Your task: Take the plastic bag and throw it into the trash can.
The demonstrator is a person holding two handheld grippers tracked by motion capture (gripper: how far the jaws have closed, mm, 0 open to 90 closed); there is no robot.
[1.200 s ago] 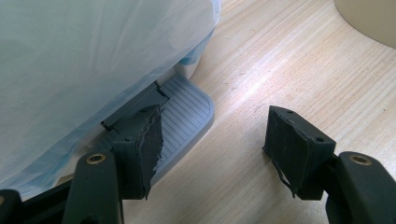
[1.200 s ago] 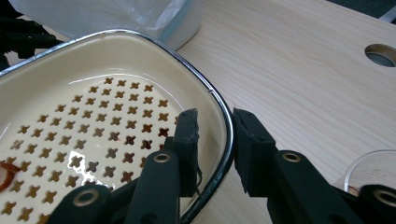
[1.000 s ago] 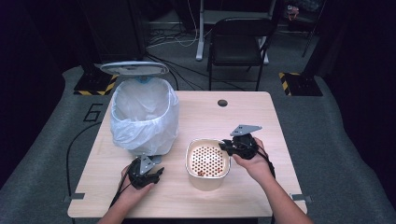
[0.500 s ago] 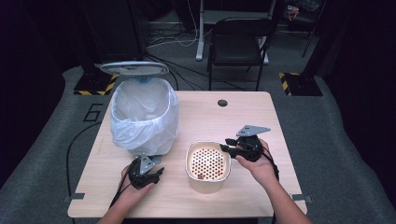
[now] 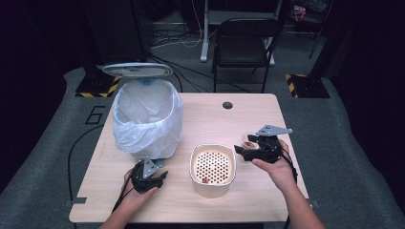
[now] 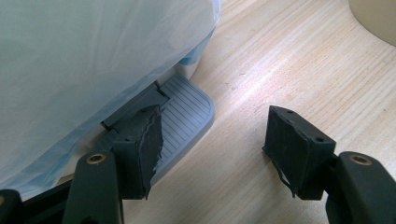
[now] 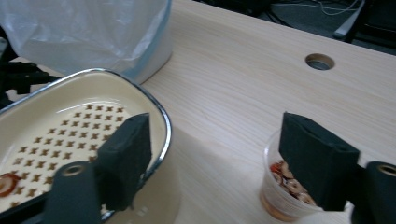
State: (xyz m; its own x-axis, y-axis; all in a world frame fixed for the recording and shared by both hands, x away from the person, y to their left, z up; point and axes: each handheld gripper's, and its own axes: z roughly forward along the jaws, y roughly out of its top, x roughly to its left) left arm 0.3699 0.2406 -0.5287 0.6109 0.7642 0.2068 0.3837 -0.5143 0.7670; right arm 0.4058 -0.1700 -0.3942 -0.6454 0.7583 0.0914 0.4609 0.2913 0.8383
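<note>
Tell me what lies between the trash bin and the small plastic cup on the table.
Bare wood: the high view shows nothing between the trash bin and the small plastic cup; the cream strainer bowl sits nearer.

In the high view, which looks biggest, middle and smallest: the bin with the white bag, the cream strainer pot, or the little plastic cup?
1. Bin with the white bag: biggest.
2. Cream strainer pot: middle.
3. Little plastic cup: smallest, partly hidden behind the right gripper.

All three stand on the table at much the same distance, so this order looks safe.
</note>
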